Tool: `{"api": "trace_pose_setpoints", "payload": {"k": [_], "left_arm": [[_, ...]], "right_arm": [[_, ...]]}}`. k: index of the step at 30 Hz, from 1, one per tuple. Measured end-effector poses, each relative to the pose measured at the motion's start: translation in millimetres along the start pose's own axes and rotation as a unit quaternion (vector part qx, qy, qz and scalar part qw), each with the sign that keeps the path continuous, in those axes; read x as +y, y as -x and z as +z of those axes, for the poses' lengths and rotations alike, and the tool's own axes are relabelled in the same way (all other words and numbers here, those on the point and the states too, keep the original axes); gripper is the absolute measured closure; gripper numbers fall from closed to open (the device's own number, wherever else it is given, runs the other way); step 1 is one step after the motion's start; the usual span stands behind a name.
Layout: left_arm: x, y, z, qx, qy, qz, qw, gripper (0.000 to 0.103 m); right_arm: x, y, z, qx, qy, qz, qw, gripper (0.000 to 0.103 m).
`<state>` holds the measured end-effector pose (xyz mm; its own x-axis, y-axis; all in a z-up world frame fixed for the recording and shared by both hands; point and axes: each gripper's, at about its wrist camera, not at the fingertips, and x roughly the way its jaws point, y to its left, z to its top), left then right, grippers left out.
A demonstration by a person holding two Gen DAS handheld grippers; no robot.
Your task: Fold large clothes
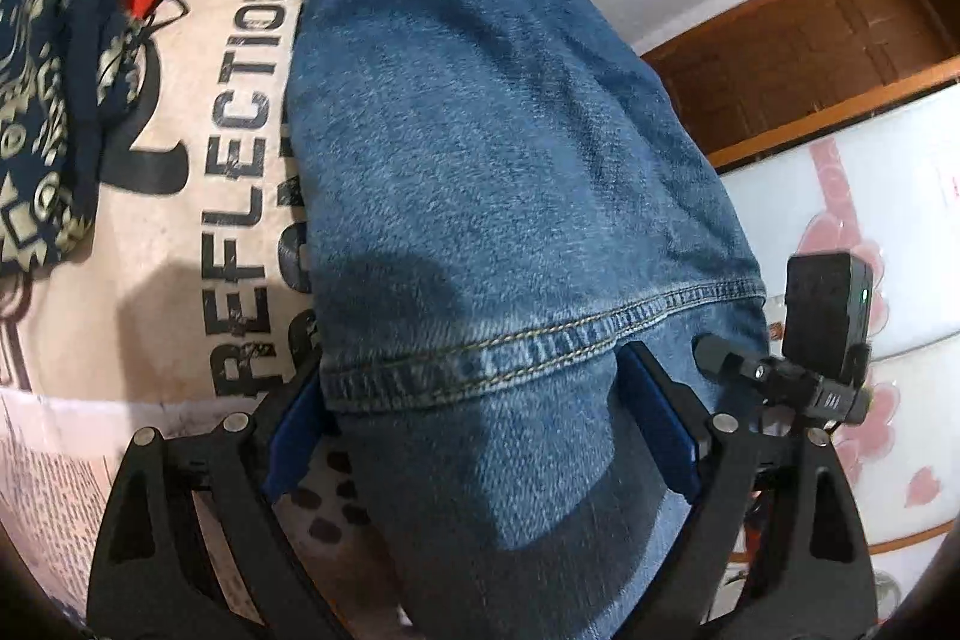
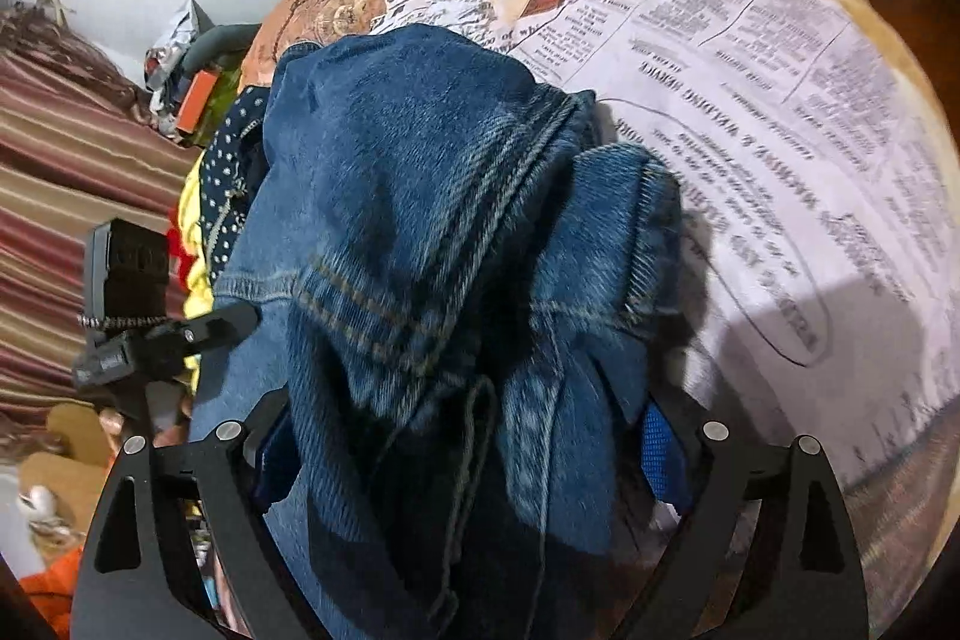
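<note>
The blue jeans (image 1: pixel 480 148) lie on the newspaper-print bedsheet (image 1: pixel 198 172), a hemmed leg end doubled over (folding seems underway, unfinished). The left gripper (image 1: pixel 480 412) and right gripper (image 2: pixel 462 436) each straddle denim; whether they clamp it is unclear.

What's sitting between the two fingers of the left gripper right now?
Blue denim of the jeans: the hemmed leg end fills the gap in the left gripper, seen in the left wrist view.
</note>
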<state>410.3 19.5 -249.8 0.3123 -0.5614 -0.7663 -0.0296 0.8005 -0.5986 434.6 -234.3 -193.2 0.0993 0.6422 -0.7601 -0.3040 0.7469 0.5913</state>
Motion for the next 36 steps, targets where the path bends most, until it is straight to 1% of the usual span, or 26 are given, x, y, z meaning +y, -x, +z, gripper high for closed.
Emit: {"api": "trace_pose_setpoints", "payload": {"k": [2, 6, 9, 10, 11, 12, 13, 14, 16, 18, 22, 25, 30, 36], "left_arm": [[-1.9, -3.2, 0.9, 0.001, -0.002, 0.0, 1.0, 0.009], [-5.5, -6.9, 7.8, 0.002, -0.004, -0.002, 1.0, 0.008], [-7.4, -7.7, 10.3, -0.002, -0.005, -0.007, 1.0, 0.012], [-7.9, -6.8, 9.6, -0.004, -0.007, -0.007, 0.9999, 0.013], [-7.2, -5.5, 9.8, -0.006, -0.008, -0.008, 0.9999, 0.017], [-2.8, -3.2, 10.5, -0.007, -0.01, -0.008, 0.9999, 0.021], [-2.6, -1.0, 9.2, -0.011, -0.011, -0.009, 0.9998, 0.022], [-0.3, 7.1, 8.4, -0.012, -0.012, -0.011, 0.9998, 0.026], [-1.1, 12.0, 6.9, -0.018, -0.013, -0.015, 0.9996, 0.032], [-3.2, 16.9, 6.6, -0.021, -0.02, -0.015, 0.9995, 0.041], [-20.1, 26.3, 4.4, -0.031, -0.048, -0.003, 0.9984, 0.048], [-31.0, 31.6, 5.8, -0.038, -0.058, -0.003, 0.9976, 0.053], [-50.5, 57.4, 5.7, -0.066, -0.09, 0.003, 0.9938, 0.056], [-61.2, 104.8, 13.6, -0.104, -0.112, -0.001, 0.9883, 0.056]], "right_arm": [[0.9, -3.3, 1.3, 0.004, 0.003, 0.007, 1.0, 0.014], [7.0, -7.1, 2.0, 0.006, 0.013, 0.0, 1.0, 0.012], [9.2, -6.7, 3.8, 0.001, 0.016, -0.006, 1.0, 0.015], [11.2, -5.0, 1.6, -0.002, 0.021, -0.007, 1.0, 0.02], [12.4, -3.8, 1.0, -0.004, 0.027, -0.009, 1.0, 0.022], [14.1, -3.4, 0.4, -0.006, 0.031, -0.011, 0.999, 0.027], [16.6, -2.0, -1.3, -0.009, 0.036, -0.017, 0.999, 0.031], [18.1, -1.6, -1.9, -0.012, 0.039, -0.021, 0.999, 0.033], [21.5, -0.7, -2.5, -0.019, 0.044, -0.028, 0.998, 0.039], [25.1, 1.5, -2.6, -0.027, 0.05, -0.034, 0.998, 0.045], [35.9, 9.2, -2.4, -0.044, 0.07, -0.045, 0.996, 0.058], [44.1, 13.4, 0.0, -0.055, 0.075, -0.044, 0.995, 0.063], [58.1, 19.8, 5.4, -0.07, 0.078, -0.04, 0.994, 0.066], [90.1, 33.6, 17.9, -0.103, 0.094, -0.028, 0.99, 0.066]]}}
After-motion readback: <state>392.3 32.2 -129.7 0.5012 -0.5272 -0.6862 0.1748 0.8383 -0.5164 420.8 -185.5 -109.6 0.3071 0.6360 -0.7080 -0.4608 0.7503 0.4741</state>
